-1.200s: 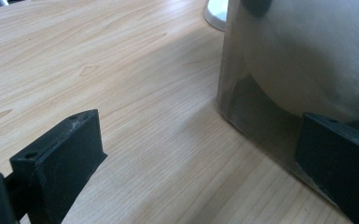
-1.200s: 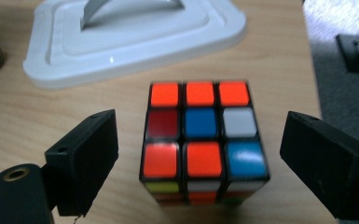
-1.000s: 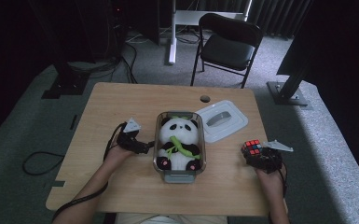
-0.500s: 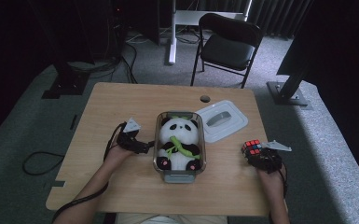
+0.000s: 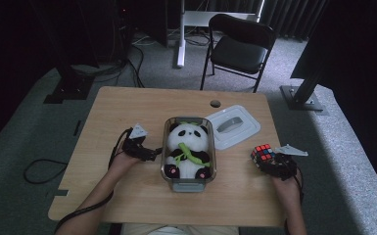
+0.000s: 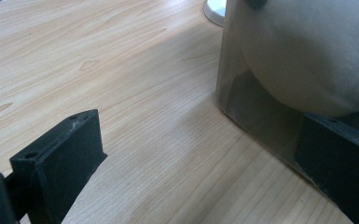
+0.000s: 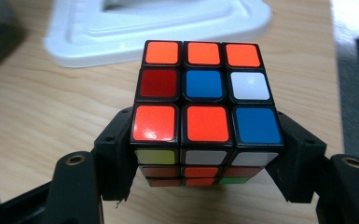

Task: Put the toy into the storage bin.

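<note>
A clear container [image 5: 165,147] in the middle of the table holds a plush panda [image 5: 188,147] with a green leaf. My left gripper [image 5: 152,154] rests open against the container's left side. In the left gripper view its jaws [image 6: 200,140] stand wide apart, the right one by the container wall [image 6: 242,93], with the panda [image 6: 307,56] behind the wall. My right gripper [image 5: 268,162] is at the table's right. Its jaws have just been closing, and they [image 7: 205,154] now press on both sides of a colour cube [image 7: 205,116], also seen at the cube [image 5: 262,152].
The container's white lid [image 5: 232,126] lies on the wooden table [image 5: 127,112] behind the cube, close ahead as the lid [image 7: 158,23] in the right gripper view. A black chair [image 5: 240,44] stands beyond the far edge. The table's right edge is near my right hand.
</note>
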`<state>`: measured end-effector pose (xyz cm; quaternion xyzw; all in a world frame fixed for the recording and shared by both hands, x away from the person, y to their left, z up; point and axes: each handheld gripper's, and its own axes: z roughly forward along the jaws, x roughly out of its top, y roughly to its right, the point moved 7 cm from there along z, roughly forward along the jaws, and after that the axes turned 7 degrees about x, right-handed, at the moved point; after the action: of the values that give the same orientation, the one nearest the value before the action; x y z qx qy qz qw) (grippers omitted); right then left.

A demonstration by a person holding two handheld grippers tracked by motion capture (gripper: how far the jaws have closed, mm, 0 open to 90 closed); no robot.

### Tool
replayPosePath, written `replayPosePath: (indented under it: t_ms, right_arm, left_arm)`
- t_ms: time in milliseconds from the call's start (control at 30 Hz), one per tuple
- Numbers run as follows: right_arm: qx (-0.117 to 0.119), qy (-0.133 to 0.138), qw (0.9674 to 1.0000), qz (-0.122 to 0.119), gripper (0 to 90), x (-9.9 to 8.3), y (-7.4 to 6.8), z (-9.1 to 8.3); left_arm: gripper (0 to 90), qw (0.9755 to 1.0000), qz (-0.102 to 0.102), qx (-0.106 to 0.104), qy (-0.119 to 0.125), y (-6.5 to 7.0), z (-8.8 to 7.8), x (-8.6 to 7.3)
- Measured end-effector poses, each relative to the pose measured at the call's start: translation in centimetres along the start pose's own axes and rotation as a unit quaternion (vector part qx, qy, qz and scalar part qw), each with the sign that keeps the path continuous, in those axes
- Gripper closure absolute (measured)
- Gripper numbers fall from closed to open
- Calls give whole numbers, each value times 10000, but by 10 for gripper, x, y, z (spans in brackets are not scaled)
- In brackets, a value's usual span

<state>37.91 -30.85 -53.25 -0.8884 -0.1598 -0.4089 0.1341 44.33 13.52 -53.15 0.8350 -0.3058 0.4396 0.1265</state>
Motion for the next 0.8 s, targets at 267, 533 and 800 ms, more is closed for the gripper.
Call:
replayPosePath:
  t_ms: [267,533,800]
  right_arm:
    - [452,58,9980,-445,337,26,-30,-12]
    - [883,286,9906,-1004,337,61,-69,-28]
    - [1381,498,9791,-1404,337,85,-107,-38]
  left_arm:
    - [22,10000,27,-28,-27,2,0,0]
    - [21,10000,5,-10,-48,0,0,-1]
    - [22,10000,-29,-88,-13,0,-1,0]
